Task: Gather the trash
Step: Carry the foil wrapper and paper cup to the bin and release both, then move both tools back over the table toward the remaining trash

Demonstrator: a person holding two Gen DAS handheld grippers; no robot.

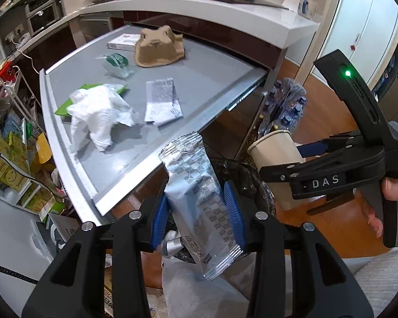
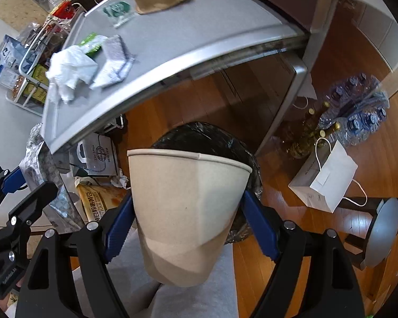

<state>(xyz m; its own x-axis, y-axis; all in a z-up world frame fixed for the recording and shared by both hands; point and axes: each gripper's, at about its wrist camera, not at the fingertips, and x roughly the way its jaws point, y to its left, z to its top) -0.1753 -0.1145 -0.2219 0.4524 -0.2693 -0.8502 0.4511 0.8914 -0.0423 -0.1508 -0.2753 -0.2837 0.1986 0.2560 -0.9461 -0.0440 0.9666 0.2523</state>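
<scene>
Grey and rimmed in metal, the pull-out table (image 1: 199, 79) juts from under the white kitchen counter (image 1: 225, 8), over a wooden floor (image 2: 305, 198). On it lie a crumpled white tissue (image 1: 98, 114) over a green packet (image 1: 66, 106), a printed receipt (image 1: 163, 102), a clear wrapper with green print (image 1: 116, 62), a brown pulp cup carrier (image 1: 159, 47) and, behind that, a white box (image 1: 123, 42).

Your left gripper (image 1: 197, 212) is clamped on a silver patterned wrapper (image 1: 196, 185); the blue pads (image 1: 233, 209) press its sides just off the table's near edge, and the wrapper stands roughly upright above the bin.

Your right gripper (image 2: 187, 220) is closed on a beige paper cup (image 2: 188, 206), squeezed hard enough that its wall is creased. The cup tilts with its mouth away from you, over the trash bin lined with a black bag (image 2: 207, 135) on the floor beside the table. The cup hides most of the bin's opening, so what already lies inside cannot be made out from there.

Packs of water bottles (image 2: 358, 106) and a white paper bag (image 2: 329, 182) sit on the floor to the right of the bin.
</scene>
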